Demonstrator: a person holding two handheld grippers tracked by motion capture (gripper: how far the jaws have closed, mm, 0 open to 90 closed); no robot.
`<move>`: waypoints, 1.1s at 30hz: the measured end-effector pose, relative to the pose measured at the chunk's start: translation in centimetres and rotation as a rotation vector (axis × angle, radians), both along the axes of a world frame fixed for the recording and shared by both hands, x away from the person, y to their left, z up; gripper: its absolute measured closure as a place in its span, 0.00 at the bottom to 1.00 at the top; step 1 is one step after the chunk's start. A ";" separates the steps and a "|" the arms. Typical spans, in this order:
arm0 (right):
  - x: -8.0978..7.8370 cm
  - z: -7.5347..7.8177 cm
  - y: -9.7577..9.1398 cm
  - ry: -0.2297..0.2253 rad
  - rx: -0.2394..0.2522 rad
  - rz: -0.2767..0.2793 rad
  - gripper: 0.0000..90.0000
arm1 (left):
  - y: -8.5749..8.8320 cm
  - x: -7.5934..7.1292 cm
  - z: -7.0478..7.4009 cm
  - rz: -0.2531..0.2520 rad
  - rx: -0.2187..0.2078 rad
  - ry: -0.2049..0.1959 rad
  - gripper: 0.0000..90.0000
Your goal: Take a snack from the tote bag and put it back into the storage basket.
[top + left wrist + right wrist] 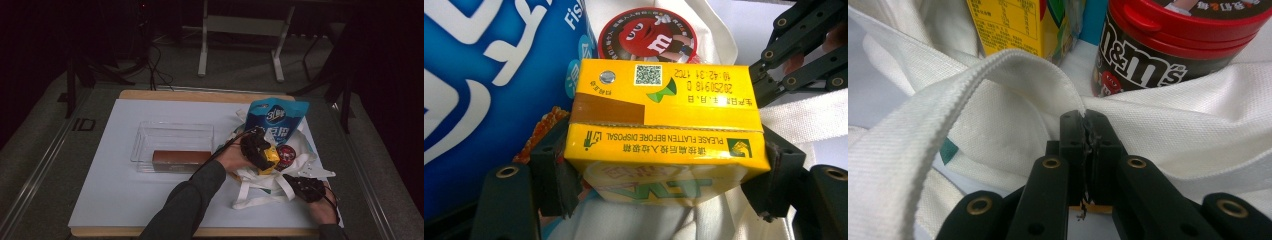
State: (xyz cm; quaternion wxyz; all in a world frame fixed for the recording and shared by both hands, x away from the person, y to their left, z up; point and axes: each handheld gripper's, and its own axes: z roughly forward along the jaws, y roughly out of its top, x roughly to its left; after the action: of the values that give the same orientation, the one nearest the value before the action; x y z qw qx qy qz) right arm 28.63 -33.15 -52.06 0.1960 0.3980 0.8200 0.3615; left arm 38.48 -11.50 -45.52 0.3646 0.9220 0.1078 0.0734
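We hold the left gripper over the white cloth bag at the right side of the table, its jaws clamped on the two ends of a yellow drink carton. In the left gripper view the carton sits square between the jaws, its printed top facing us, with a round red-lidded candy tub just beyond it and a big blue pouch to its left. In the high view the carton rests in the bag's mouth, the candy tub just right of it and the blue pouch standing at the far side.

Our right gripper lies at the near right edge of the bag, clenched tight on the bag's fabric; the right gripper view shows the jaws pinched together on the white cloth just beside the strap.

To the left stands a clear plastic box with a brown bar inside.
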 end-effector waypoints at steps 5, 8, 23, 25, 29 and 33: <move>0.0 0.0 0.0 0.000 0.000 0.000 0.97 | 0.3 0.0 0.3 0.005 -0.012 0.004 0.32; 0.0 0.0 0.0 0.000 0.000 0.000 0.97 | 0.5 -0.1 0.6 0.006 -0.028 0.008 0.32; 0.0 0.0 0.0 -0.002 -0.001 0.001 0.97 | 1.7 -0.7 2.7 0.030 -0.089 -0.002 0.32; 0.0 0.0 0.0 -0.002 -0.001 0.000 0.97 | 1.8 -0.8 2.9 0.033 -0.092 -0.005 0.32; 0.0 0.0 0.0 -0.002 0.000 0.001 0.97 | 2.1 -1.1 3.5 0.028 -0.085 -0.015 0.32; 0.0 0.0 0.0 -0.002 -0.001 0.000 0.97 | 2.5 -1.3 4.0 0.035 -0.092 -0.020 0.32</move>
State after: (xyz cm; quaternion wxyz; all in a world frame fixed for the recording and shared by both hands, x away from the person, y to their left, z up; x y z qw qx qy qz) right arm 28.63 -33.15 -52.06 0.1970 0.3975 0.8201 0.3615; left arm 37.17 -8.99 -41.53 0.4062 0.9015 0.1237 0.0839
